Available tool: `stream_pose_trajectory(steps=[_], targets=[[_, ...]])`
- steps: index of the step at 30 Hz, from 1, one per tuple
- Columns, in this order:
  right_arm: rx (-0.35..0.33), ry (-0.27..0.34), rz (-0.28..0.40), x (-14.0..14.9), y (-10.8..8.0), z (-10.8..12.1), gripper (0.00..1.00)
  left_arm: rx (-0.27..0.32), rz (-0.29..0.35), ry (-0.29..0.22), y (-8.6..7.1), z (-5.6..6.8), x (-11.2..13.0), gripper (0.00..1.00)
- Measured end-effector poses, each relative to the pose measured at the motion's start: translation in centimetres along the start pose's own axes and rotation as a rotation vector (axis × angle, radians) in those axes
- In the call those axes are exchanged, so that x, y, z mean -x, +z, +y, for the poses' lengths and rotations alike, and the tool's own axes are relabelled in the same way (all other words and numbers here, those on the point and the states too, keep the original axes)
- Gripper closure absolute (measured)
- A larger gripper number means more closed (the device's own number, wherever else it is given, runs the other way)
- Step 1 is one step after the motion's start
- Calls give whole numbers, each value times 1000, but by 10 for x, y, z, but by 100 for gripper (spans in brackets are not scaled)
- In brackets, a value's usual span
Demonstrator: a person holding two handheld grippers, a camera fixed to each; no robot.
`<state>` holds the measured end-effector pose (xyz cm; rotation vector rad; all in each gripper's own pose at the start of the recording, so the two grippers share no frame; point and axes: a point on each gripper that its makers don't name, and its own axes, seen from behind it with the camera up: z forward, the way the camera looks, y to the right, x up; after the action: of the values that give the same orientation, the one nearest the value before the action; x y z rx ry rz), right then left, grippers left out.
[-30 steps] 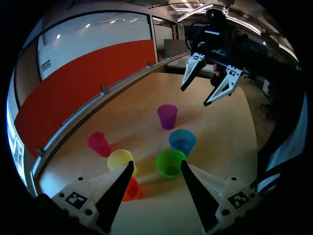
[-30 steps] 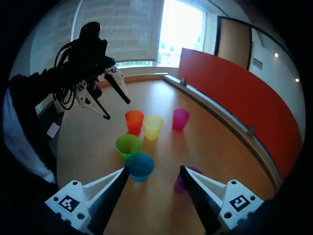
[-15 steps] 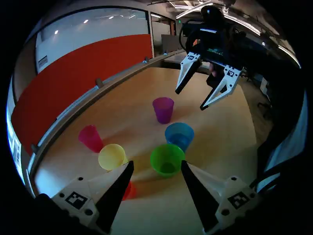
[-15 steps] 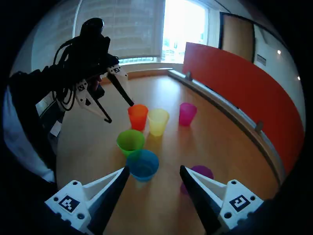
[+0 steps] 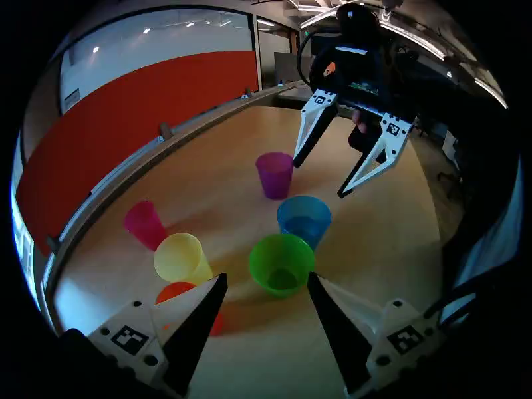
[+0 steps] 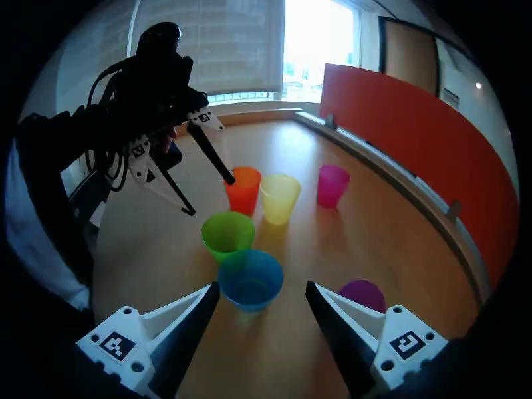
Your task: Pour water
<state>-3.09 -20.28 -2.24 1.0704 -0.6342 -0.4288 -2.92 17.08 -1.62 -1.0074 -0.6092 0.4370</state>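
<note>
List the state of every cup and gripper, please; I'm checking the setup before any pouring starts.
purple cup: upright, not held
blue cup: upright, not held
green cup: upright, not held
yellow cup: upright
orange cup: upright
pink cup: upright
left gripper: fingers open, empty
right gripper: fingers open, empty

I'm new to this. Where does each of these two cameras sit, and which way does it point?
Left gripper view: rides on the left gripper, looking forward and down over the table at six cups; its own fingers frame the green cup, with the right gripper opposite.
Right gripper view: rides on the right gripper, facing the other way; its fingers frame the blue cup, with the person's dark sleeve behind the left gripper.
Shared: the same six cups and each other's gripper.
</note>
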Motion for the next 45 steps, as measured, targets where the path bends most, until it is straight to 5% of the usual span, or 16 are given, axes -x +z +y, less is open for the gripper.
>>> stream_pose_trajectory(steps=[45], targets=[[-29,-20,-18,26,51,-7,0,8,-34,1,47,13,25,11]])
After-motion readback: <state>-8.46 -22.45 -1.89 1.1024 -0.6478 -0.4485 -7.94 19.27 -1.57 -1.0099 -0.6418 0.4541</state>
